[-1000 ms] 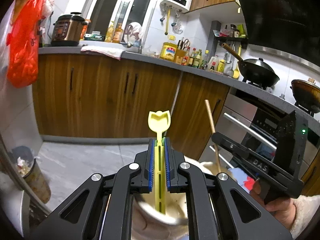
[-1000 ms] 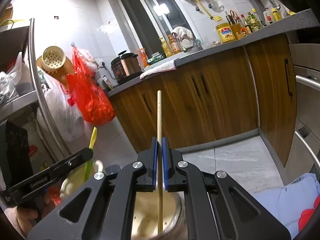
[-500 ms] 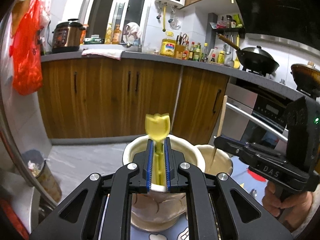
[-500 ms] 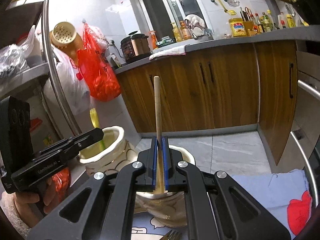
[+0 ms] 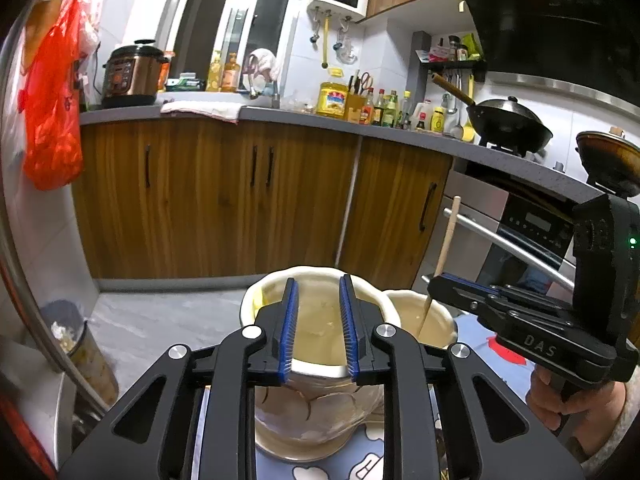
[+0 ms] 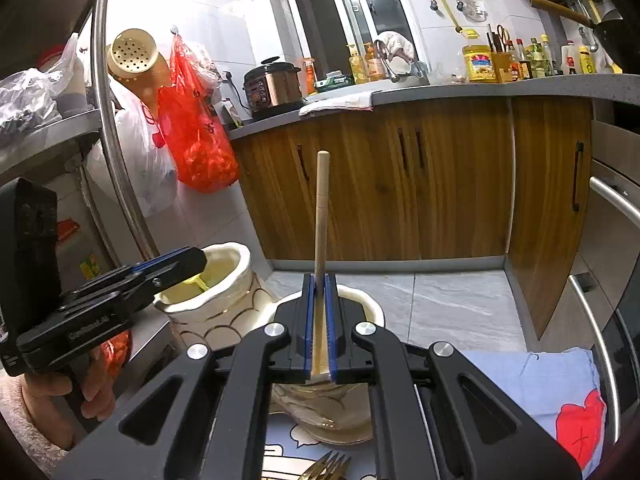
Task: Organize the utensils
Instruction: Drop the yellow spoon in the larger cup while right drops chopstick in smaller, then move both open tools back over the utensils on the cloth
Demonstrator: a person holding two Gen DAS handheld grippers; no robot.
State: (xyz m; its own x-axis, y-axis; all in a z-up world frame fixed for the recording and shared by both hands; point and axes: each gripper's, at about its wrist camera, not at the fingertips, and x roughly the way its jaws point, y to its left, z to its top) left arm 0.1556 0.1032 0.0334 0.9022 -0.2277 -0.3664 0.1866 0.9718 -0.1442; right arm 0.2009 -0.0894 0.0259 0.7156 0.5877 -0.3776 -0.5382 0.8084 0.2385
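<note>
— Utensils first: where do they sit?

— One yellow utensil (image 6: 196, 279) lies inside the left ceramic jar (image 5: 320, 396), leaning against the inner wall; only its top end shows, in the right wrist view, just under the tip of the left tool (image 5: 318, 328). A wooden chopstick (image 6: 321, 216) stands nearly upright in the right ceramic jar (image 6: 360, 312), its lower end down in the jar's mouth.

— And the tools?

— The left tool hangs over the mouth of the left jar with its blue-padded fingers (image 5: 289, 328) spread apart and nothing between them (the cream interior of the jar shows through the gap). The right tool (image 6: 320, 320) has its fingers (image 6: 308, 320) pressed together on the chopstick, pinching it low on the shaft while most of the stick rises above.

— How do the jars stand to each other?

— Side by side, touching or nearly so; both cream with gold curved lines, on a blue patterned cloth (image 6: 532, 380) covering the worktop.

— Anything else near?

— A fork (image 6: 328, 468) lies at the bottom edge of the right wrist view, tines pointing toward the right jar. Behind runs a wooden cabinet (image 5: 224, 196), with a red plastic bag (image 6: 196, 140) hanging at the left.
</note>
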